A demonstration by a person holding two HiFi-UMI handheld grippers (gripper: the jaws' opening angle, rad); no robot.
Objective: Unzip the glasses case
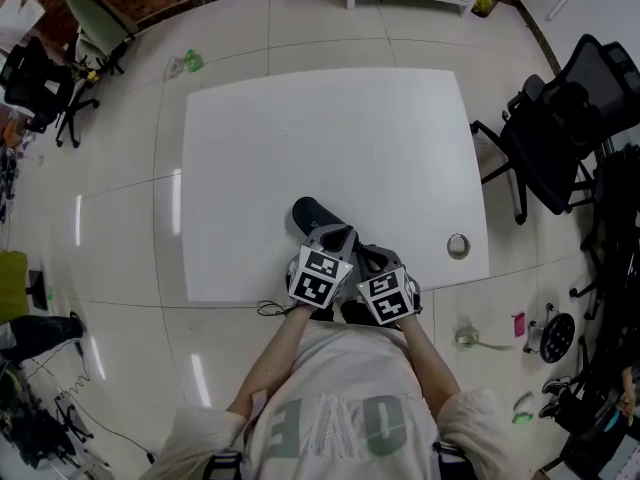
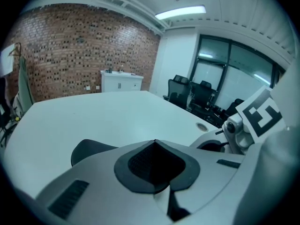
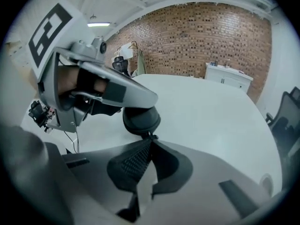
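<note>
dark oval glasses case (image 1: 308,213) flat on the white worktop (image 1: 330,138), close to its near edge and about midway along it. zipped shut by the look of it, no opening visible. at the case's near end, a small dark zip tab (image 3: 150,135), right at the tips of the right gripper (image 3: 150,142); jaws together there, seemingly pinched on that tab. left gripper (image 2: 154,143) just left of the right one, jaws closed with nothing between them, reaching over the top of the case; touching or just above, cannot tell.

step in hand, as a judgement: tab gripped, case braced, unzipping not yet begun. next move: draw the tab along the seam round the case's edge, keeping the pull in line with the zip, with the left gripper pressing down to stop the case sliding. some risk of the tiny tab slipping out of the pads.

farther right on the worktop, a round metal grommet (image 1: 458,245); beyond the right edge, a black office chair (image 1: 560,138).
</note>
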